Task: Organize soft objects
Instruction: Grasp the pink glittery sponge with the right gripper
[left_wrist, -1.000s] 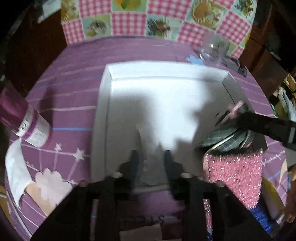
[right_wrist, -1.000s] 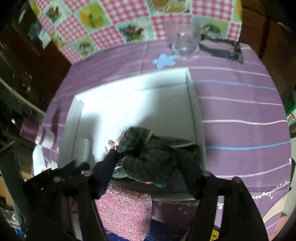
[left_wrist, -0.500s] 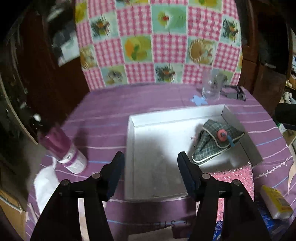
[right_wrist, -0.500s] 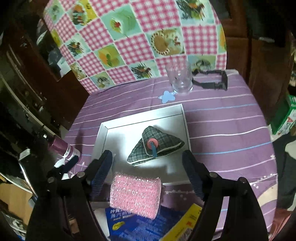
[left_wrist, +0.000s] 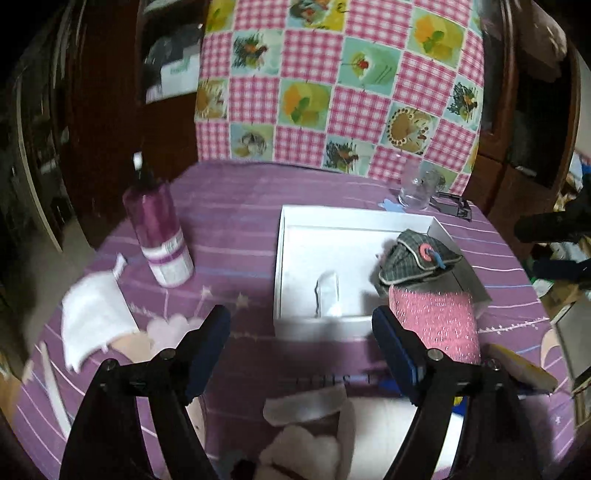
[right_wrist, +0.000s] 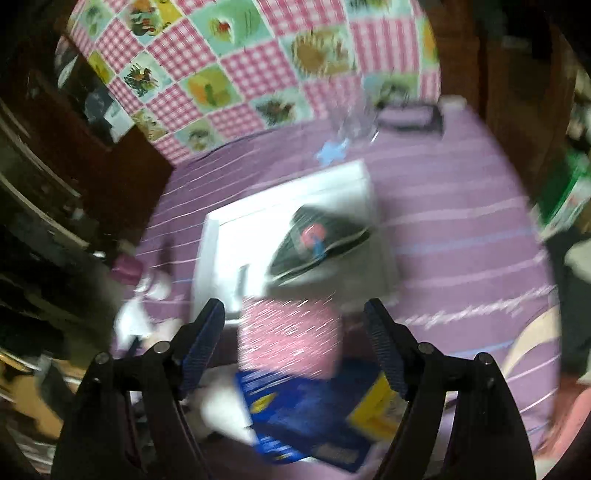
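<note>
Purple tablecloth: plaid cap in white tray, brim rightward; both claws wide, empty.

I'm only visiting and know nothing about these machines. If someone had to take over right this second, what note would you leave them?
Left tool: open, holding nothing, raised above the near side of the table.
Right tool: open, holding nothing; its view is blurred.
The plaid cap already lies in the white tray, at its right end.
The pink sponge lies at the tray's near right corner, seemingly over the rim and not properly inside.
A purple bottle stands left of the tray and a glass behind it.
Done: cap placed.
Left: the sponge probably goes in next.
</note>
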